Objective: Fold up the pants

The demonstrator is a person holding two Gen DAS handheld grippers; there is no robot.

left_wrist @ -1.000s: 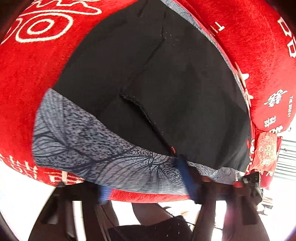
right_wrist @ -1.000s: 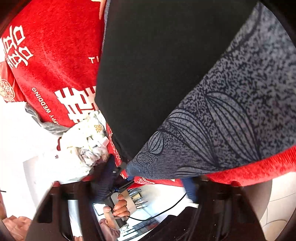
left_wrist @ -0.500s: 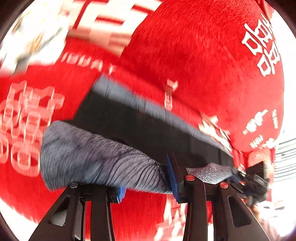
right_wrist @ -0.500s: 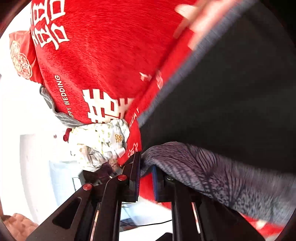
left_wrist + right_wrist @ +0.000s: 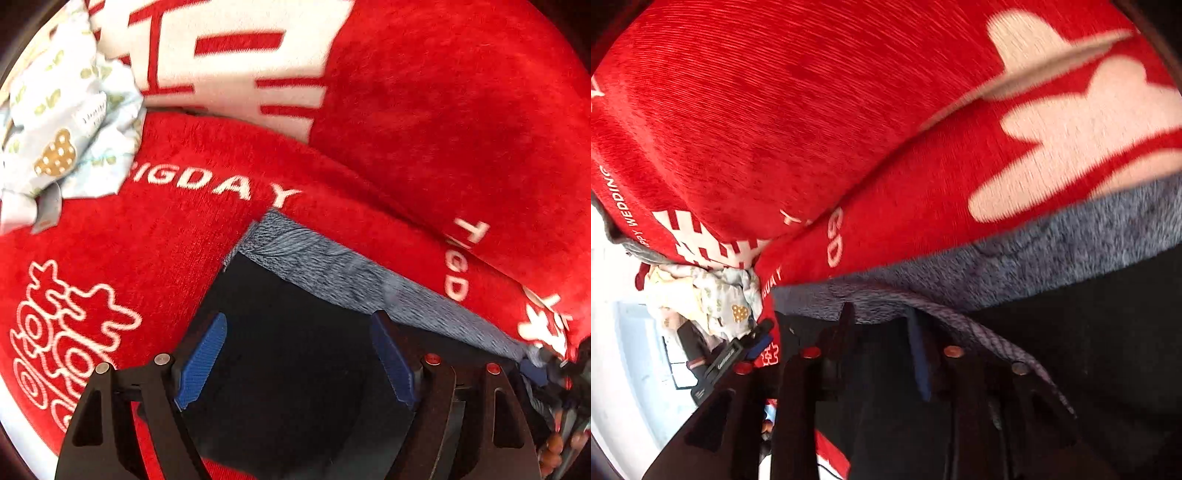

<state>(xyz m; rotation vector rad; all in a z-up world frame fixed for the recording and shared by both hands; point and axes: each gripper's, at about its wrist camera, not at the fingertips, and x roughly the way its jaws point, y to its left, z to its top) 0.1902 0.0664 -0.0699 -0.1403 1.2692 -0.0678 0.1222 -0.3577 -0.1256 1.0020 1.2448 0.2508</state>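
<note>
I have just laid the fold over: the pants (image 5: 295, 354) sit in the lower middle of the left wrist view, black cloth with a grey patterned band (image 5: 354, 277) running from centre down to the right edge, all on the red blanket (image 5: 159, 236). My left gripper (image 5: 299, 362) has just been opening; its blue pads (image 5: 201, 363) stand wide over the black cloth, pinching nothing. In the right wrist view the right gripper (image 5: 882, 343) has likewise just been opening, jaws apart at lower centre, the grey band (image 5: 1052, 240) just above them and free. To finish this well I would lift both straight off so no pad drags the hem, then check that the edges line up. The pale printed garment (image 5: 62, 122) at upper left is well clear
</note>
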